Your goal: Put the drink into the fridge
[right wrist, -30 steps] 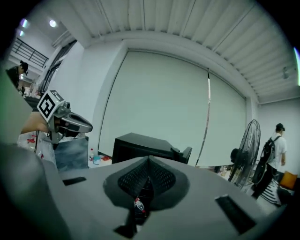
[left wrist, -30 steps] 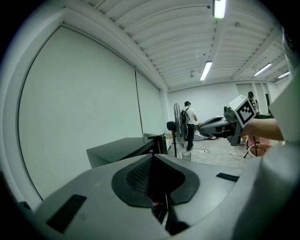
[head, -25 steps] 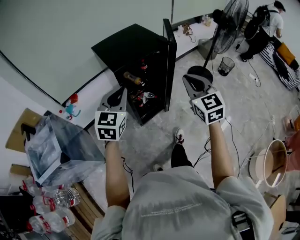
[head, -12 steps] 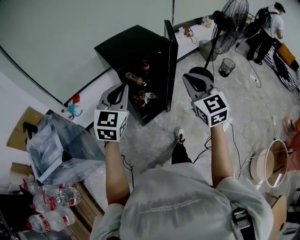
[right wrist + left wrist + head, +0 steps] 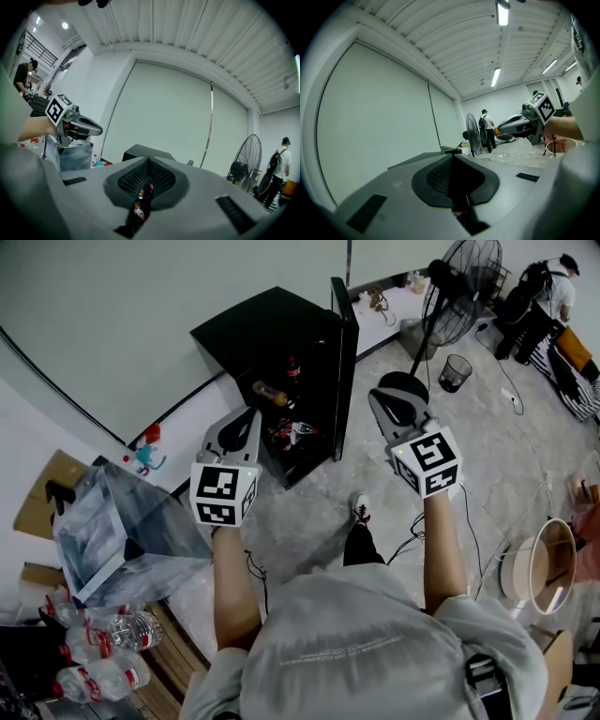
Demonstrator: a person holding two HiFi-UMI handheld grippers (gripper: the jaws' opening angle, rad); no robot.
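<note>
Left gripper (image 5: 248,416): held up at centre left of the head view; its jaws are pressed together and nothing is gripped.
Right gripper (image 5: 377,397): held at centre right, level with the left one; its jaws are closed to a thin slit and are empty (bottles are glimpsed through the slit in the right gripper view).
Water bottles (image 5: 98,645): piled at the lower left corner, below a clear plastic bag (image 5: 122,540).
Fridge (image 5: 267,329): black, placed at upper centre beyond both grippers, with its door (image 5: 343,362) swung open.
Drink: an amber bottle (image 5: 271,395) is laid on its side on a shelf inside the fridge, with a red-capped bottle (image 5: 292,367) upright above it.
Fan (image 5: 461,285): stood at the upper right.
Person (image 5: 551,287): seen in the far upper right corner.
</note>
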